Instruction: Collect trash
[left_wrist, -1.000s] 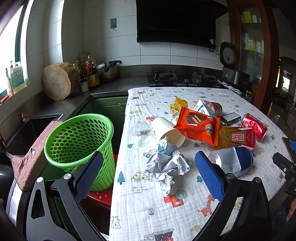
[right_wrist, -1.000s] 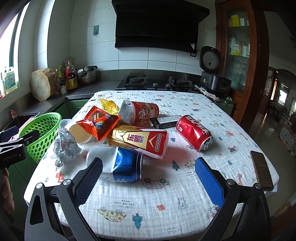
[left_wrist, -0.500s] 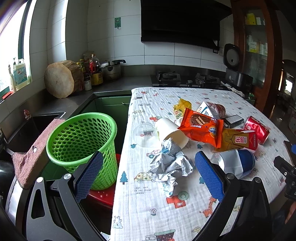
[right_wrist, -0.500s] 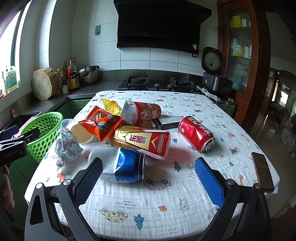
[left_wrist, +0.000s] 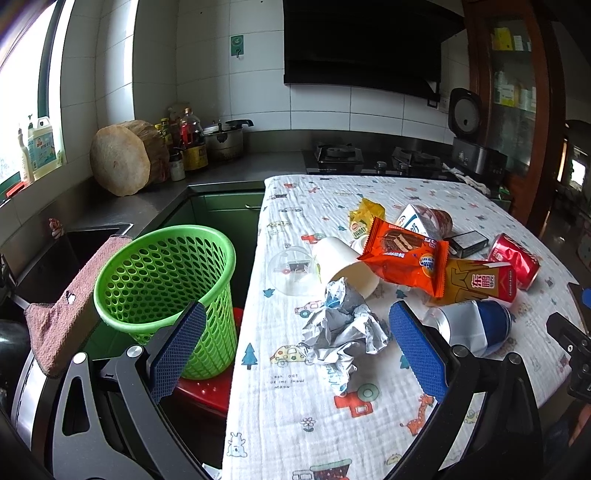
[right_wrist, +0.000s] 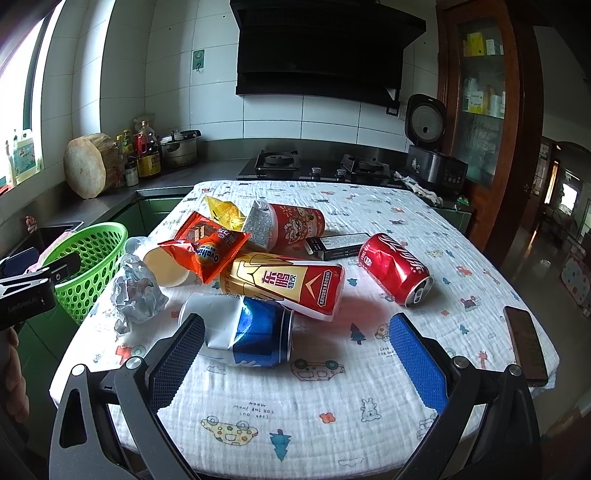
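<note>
Green basket (left_wrist: 162, 288) off table's (left_wrist: 295, 406) left edge, w/ nothing seen inside. Trash piled on table: foil wad (left_wrist: 343, 328) nearest, paper cup (left_wrist: 343, 264) on its side, cans (right_wrist: 395, 269). Left gripper (left_wrist: 295, 343) and right gripper (right_wrist: 295, 354) both spread wide, holding nothing.

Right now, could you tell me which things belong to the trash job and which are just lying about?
Job: crumpled foil, paper cup, orange wrapper, red can, green basket.

Lying about: phone, chopping block, rice cooker.

Two cans (right_wrist: 395, 269) (right_wrist: 243, 334), two wrappers (right_wrist: 205, 249) (right_wrist: 223, 212) — one basket (right_wrist: 88, 266).
</note>
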